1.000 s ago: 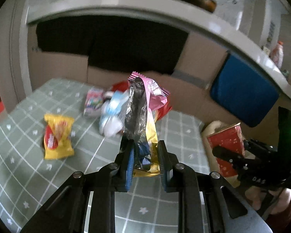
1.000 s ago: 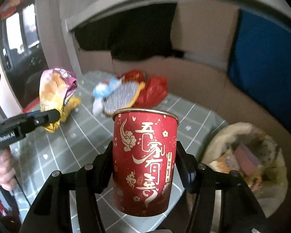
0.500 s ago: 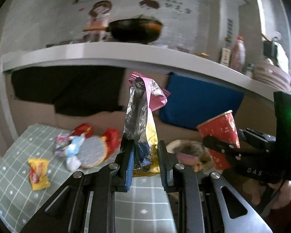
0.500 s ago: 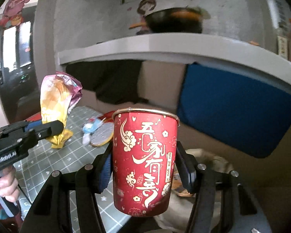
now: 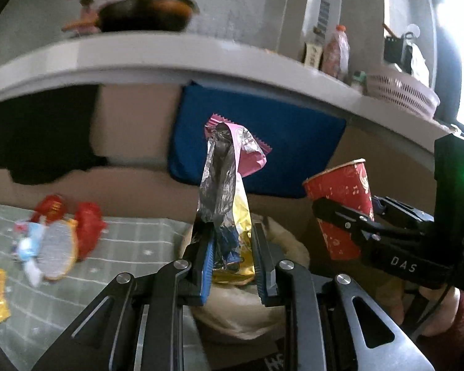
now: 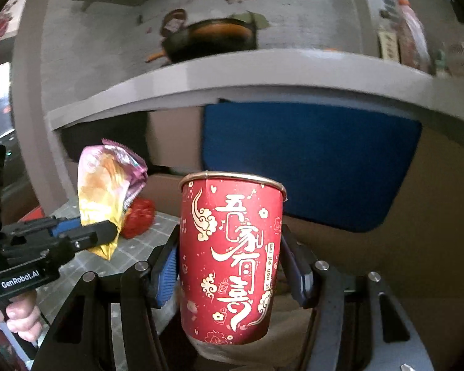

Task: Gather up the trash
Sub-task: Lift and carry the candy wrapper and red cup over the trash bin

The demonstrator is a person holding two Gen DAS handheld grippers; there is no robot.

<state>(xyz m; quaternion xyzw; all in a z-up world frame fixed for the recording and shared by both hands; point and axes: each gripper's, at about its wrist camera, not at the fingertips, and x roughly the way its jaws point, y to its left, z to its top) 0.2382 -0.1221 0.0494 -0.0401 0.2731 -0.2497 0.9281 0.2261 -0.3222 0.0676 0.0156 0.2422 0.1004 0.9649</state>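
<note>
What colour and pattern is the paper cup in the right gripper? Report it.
The paper cup is red with gold-and-white characters and cloud motifs; right wrist view shows it best.

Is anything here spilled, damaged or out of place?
Nothing looks spilled. The red paper cup is upright and intact in the right gripper. The snack wrapper in the left gripper is torn open and empty. Some wrappers lie loose on the checked tablecloth.
</note>
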